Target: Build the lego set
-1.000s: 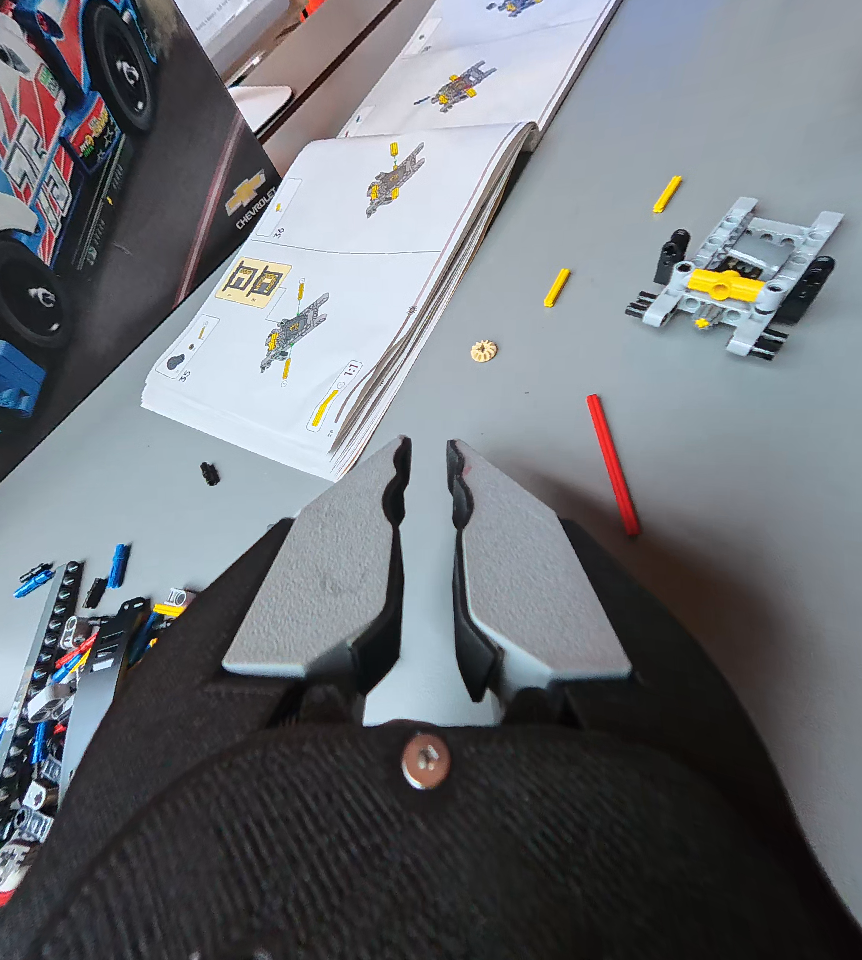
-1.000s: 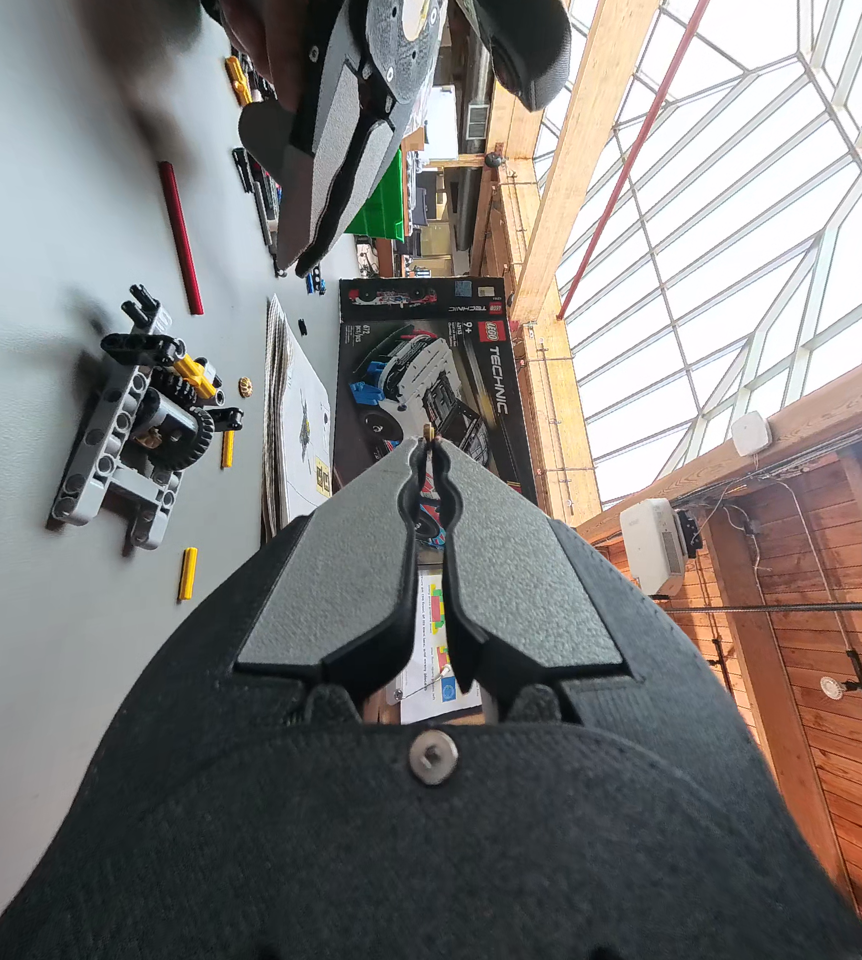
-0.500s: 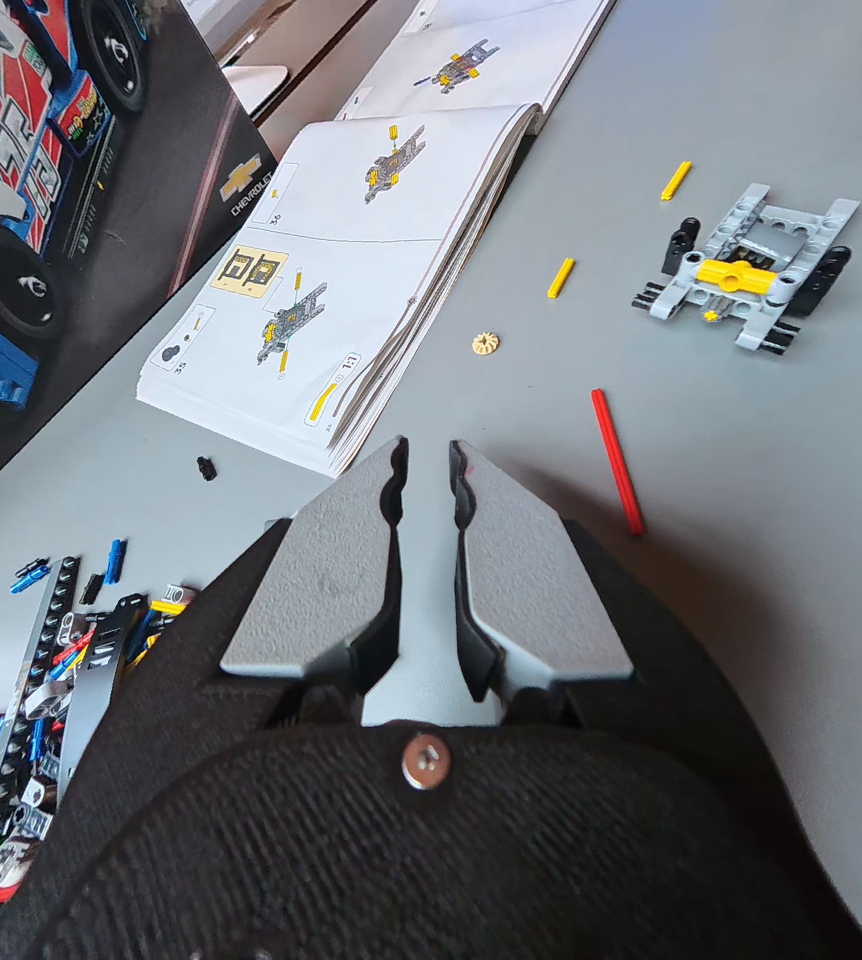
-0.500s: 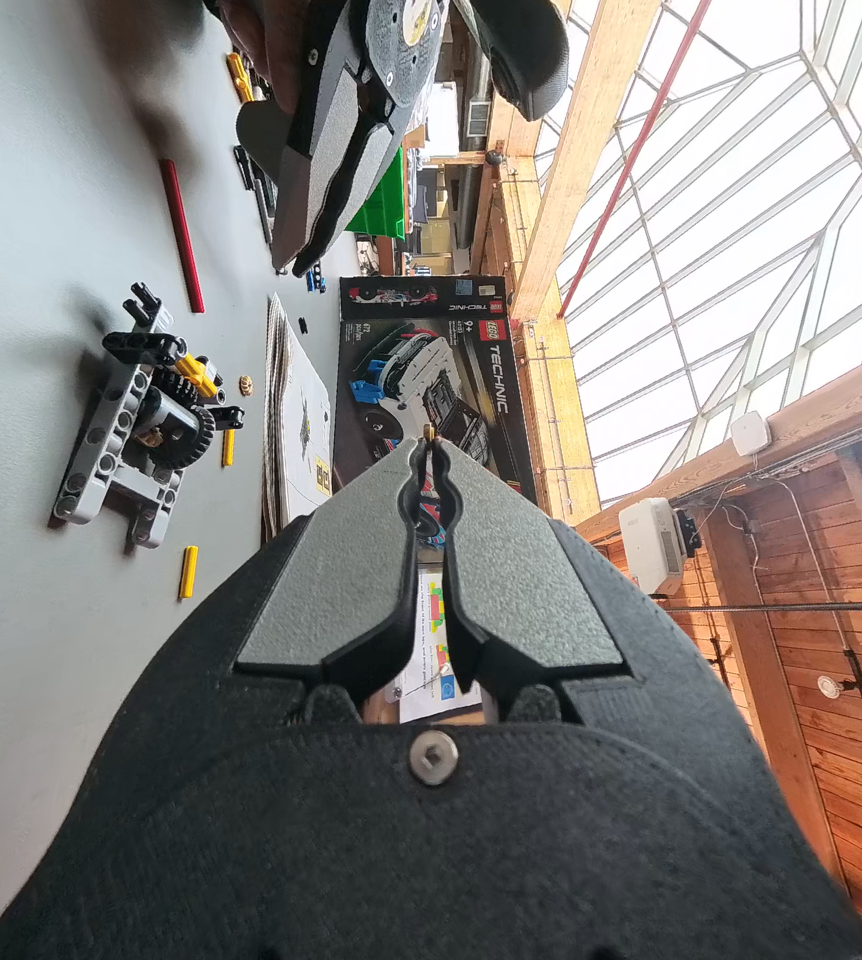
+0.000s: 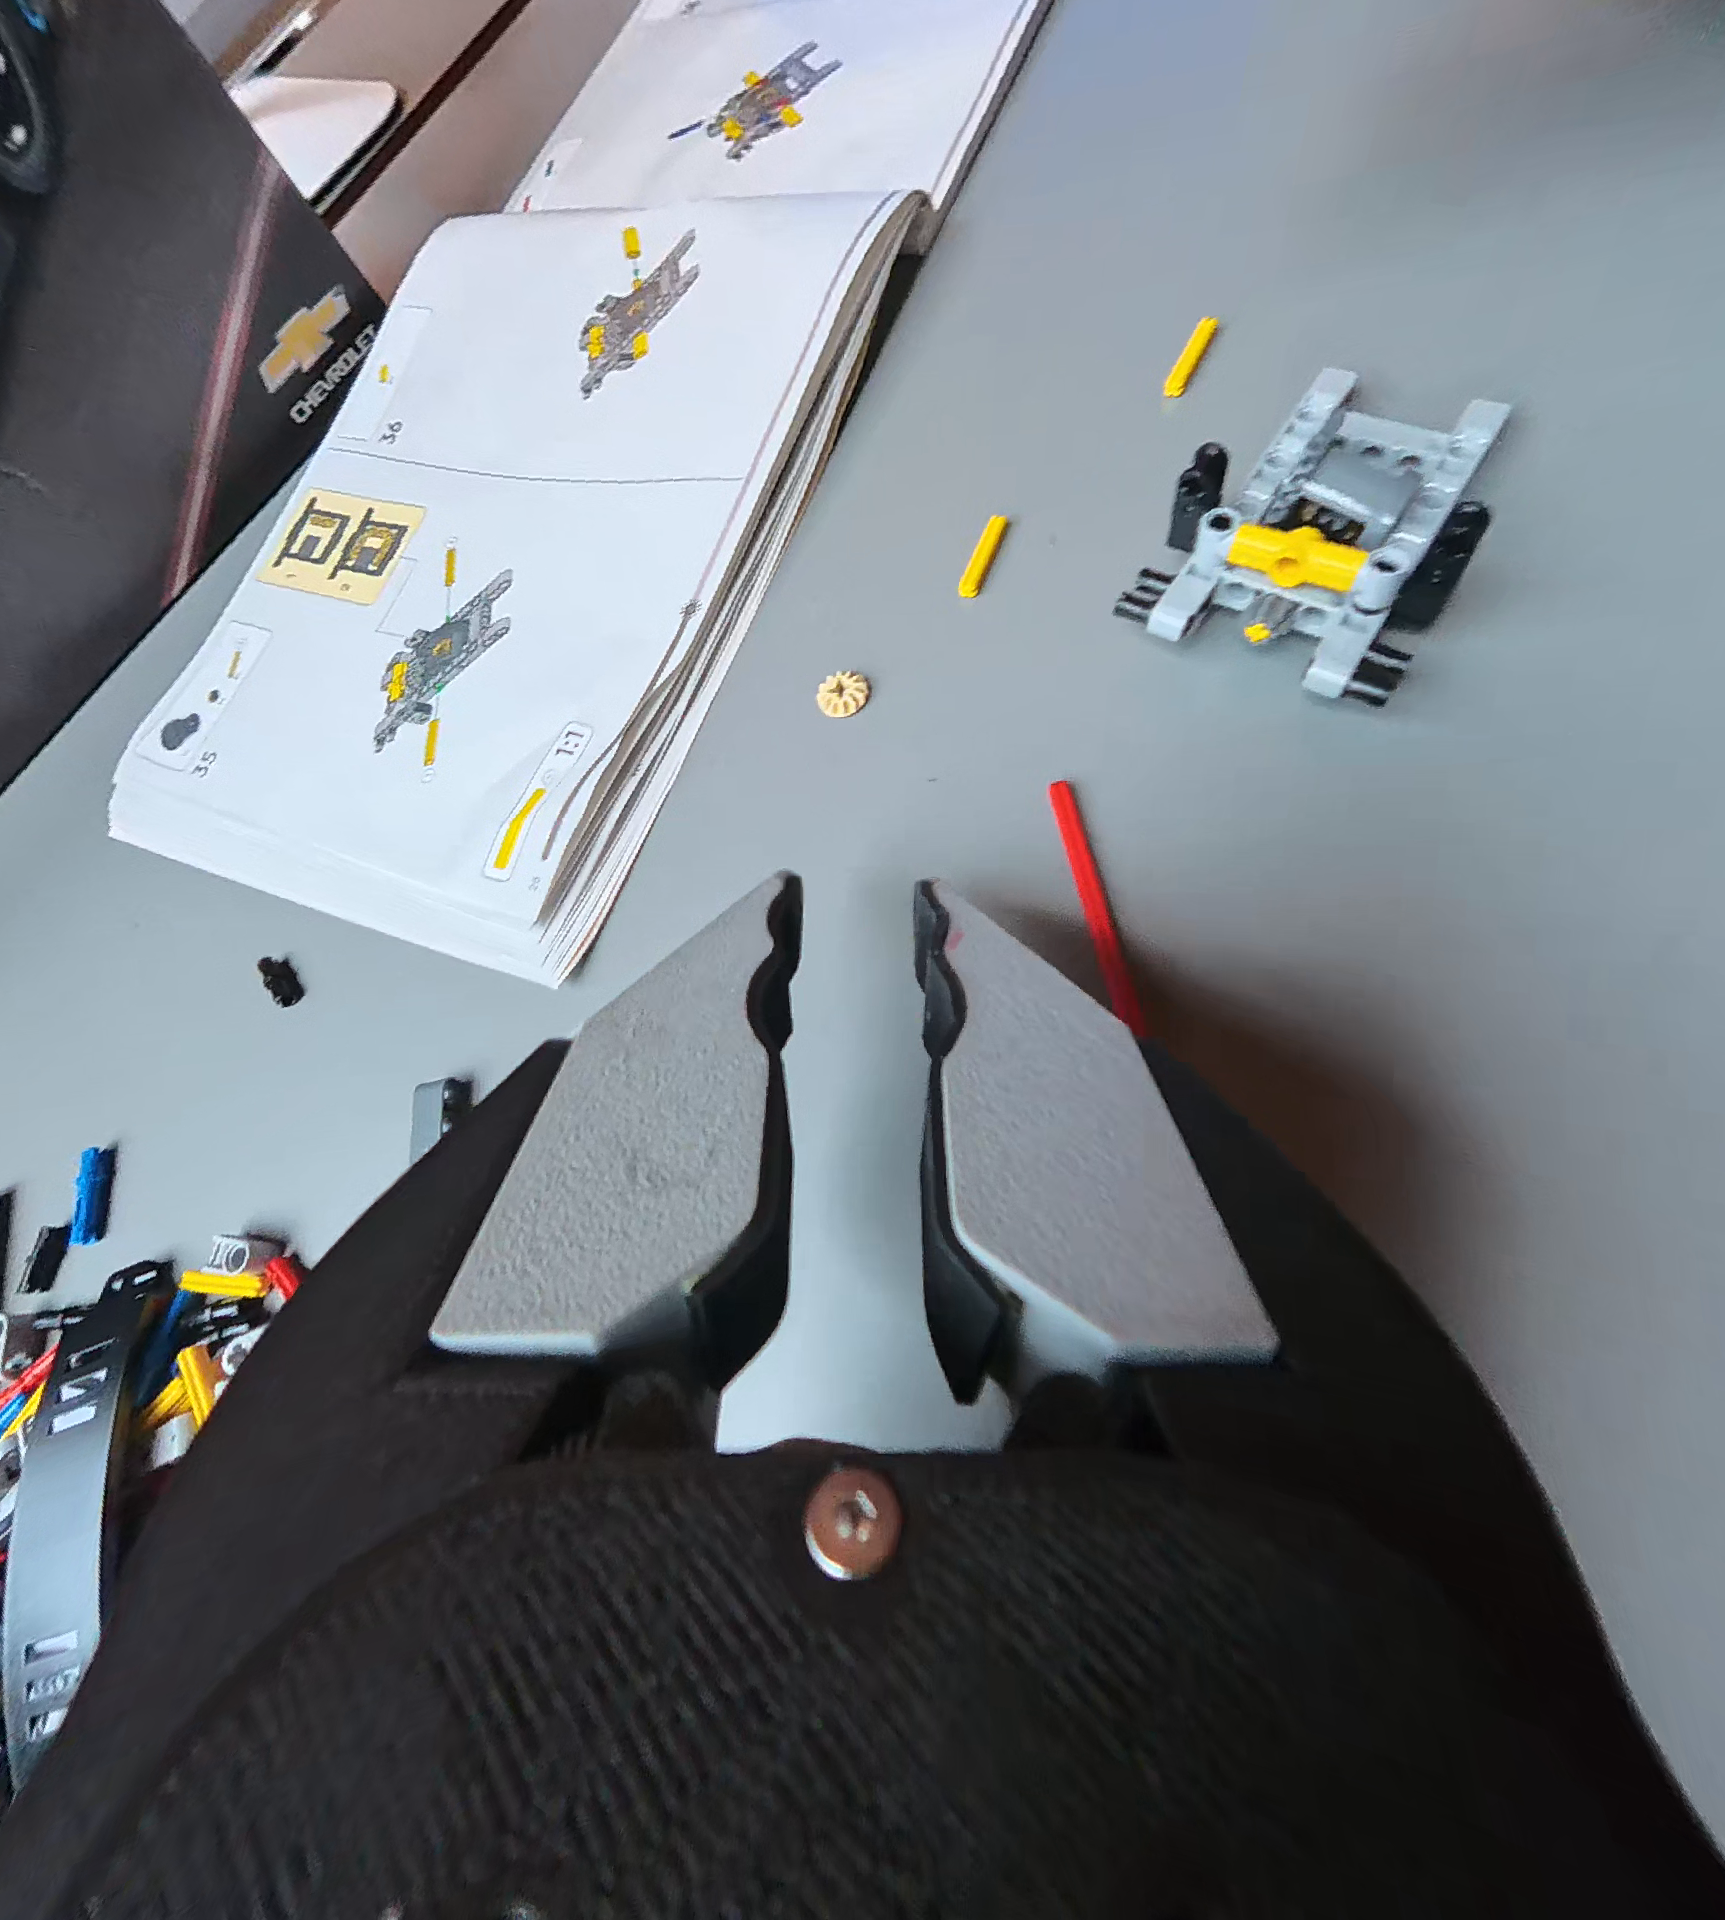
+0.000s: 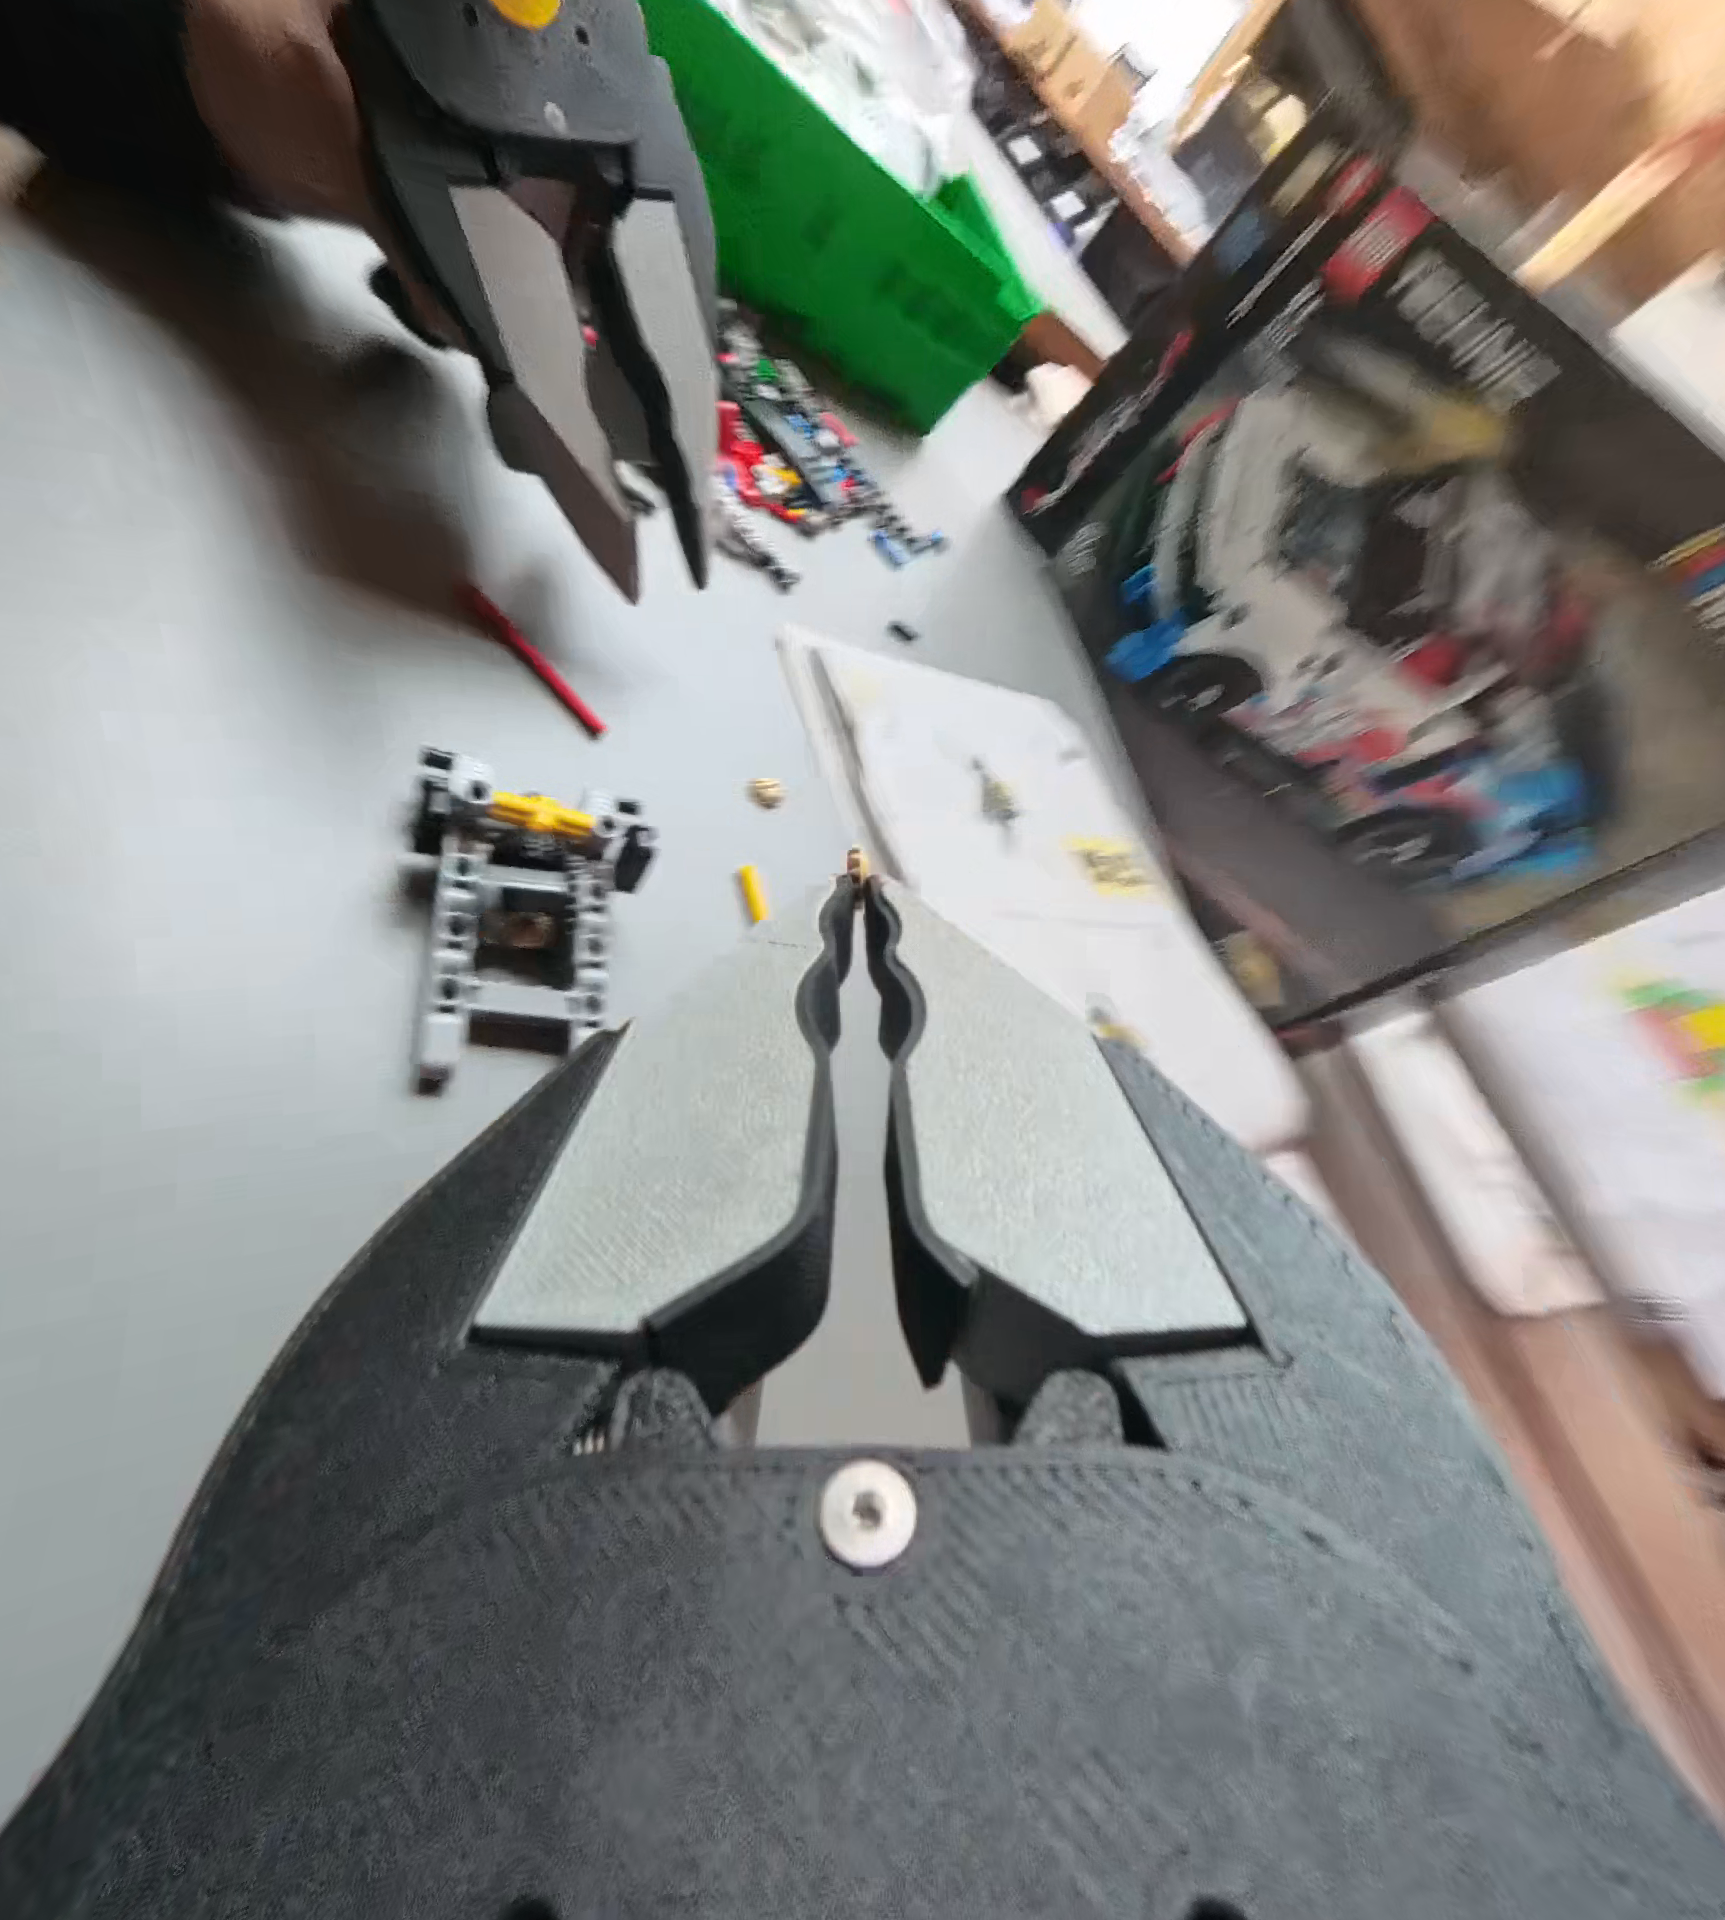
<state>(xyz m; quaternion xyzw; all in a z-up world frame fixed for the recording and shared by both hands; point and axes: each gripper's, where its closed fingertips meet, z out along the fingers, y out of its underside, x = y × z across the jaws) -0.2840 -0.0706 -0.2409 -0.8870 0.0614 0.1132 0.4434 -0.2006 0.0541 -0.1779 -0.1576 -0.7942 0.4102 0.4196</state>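
The grey part-built chassis point(image 5: 1315, 540) with a yellow cross piece sits on the grey table; it also shows in the right wrist view point(image 6: 525, 904). My left gripper point(image 5: 856, 899) is open and empty, low over the table, just left of a red axle point(image 5: 1092, 904). A tan gear point(image 5: 844, 694) lies ahead of it. My right gripper point(image 6: 858, 883) is shut on a small tan piece point(image 6: 858, 864) at its tips, held above the table right of the chassis. The left gripper point(image 6: 663, 577) shows beyond, over the red axle point(image 6: 531, 660).
An open instruction booklet point(image 5: 525, 540) lies left of centre, with the set's box point(image 5: 58, 416) behind it. Two yellow axles point(image 5: 983, 556) point(image 5: 1190, 356) lie near the chassis. A pile of loose parts point(image 5: 58, 1351) and a black pin point(image 5: 279, 980) are at the left. A green bin point(image 6: 837, 239) stands beyond. The left gripper's tips are roughly 15 cm from the right gripper's. The red axle point(image 6: 531, 660) sits 4 cm or so from the ends of my left fingers. It turns up in the left wrist view point(image 5: 1108, 900) as well. My right tips are about 15 cm from the tan gear point(image 5: 844, 694), my left tips only 7 cm. It is also in sight in the right wrist view point(image 6: 765, 784).
My right gripper has swung from pointing sideways at the roof to pointing down at the table, still holding the tan piece. My left gripper's jaws have opened wider and it has shifted right.
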